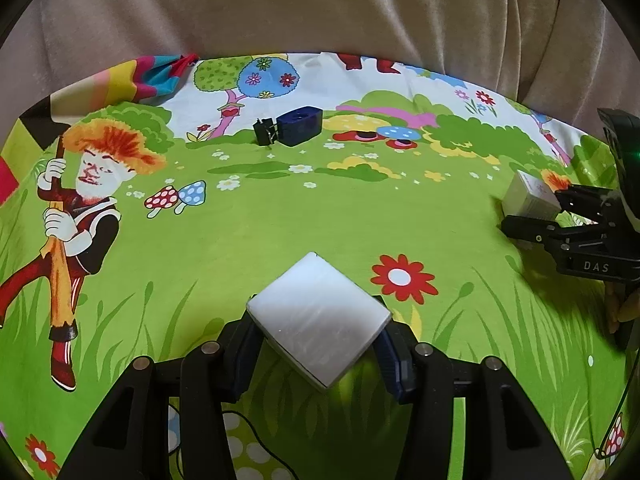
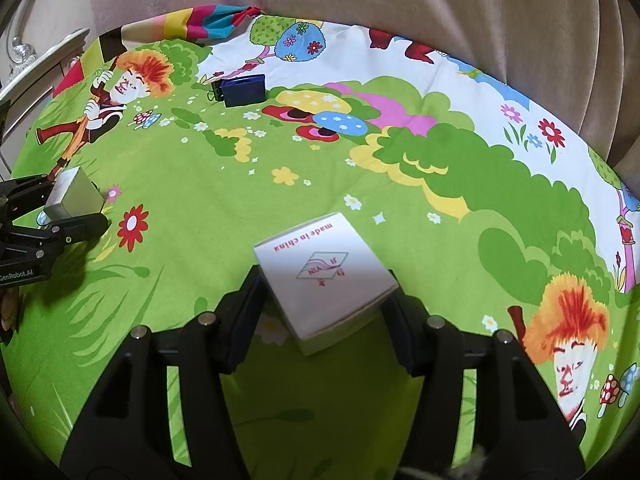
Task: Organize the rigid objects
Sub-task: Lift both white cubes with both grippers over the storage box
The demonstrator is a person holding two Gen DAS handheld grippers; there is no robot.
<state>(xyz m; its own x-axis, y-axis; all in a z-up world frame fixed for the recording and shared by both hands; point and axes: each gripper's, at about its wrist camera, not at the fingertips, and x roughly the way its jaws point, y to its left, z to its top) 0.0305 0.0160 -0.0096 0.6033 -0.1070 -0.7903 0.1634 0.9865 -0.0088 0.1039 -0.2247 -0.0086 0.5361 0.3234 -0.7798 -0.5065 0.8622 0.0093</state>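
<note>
A plain white rectangular block (image 1: 318,318) sits pinched between the fingers of the left gripper (image 1: 320,344), held low over the table. A white cardboard box printed "made in china" in red (image 2: 326,278) is likewise clamped by the right gripper (image 2: 324,312), level with the left and well apart from it. Far across lie a dark blue plastic box (image 1: 300,125) and, touching it, a black binder clip (image 1: 265,133). A cartoon-printed green cloth (image 1: 240,240) covers the table; beige curtain (image 1: 320,4) hangs behind.
</note>
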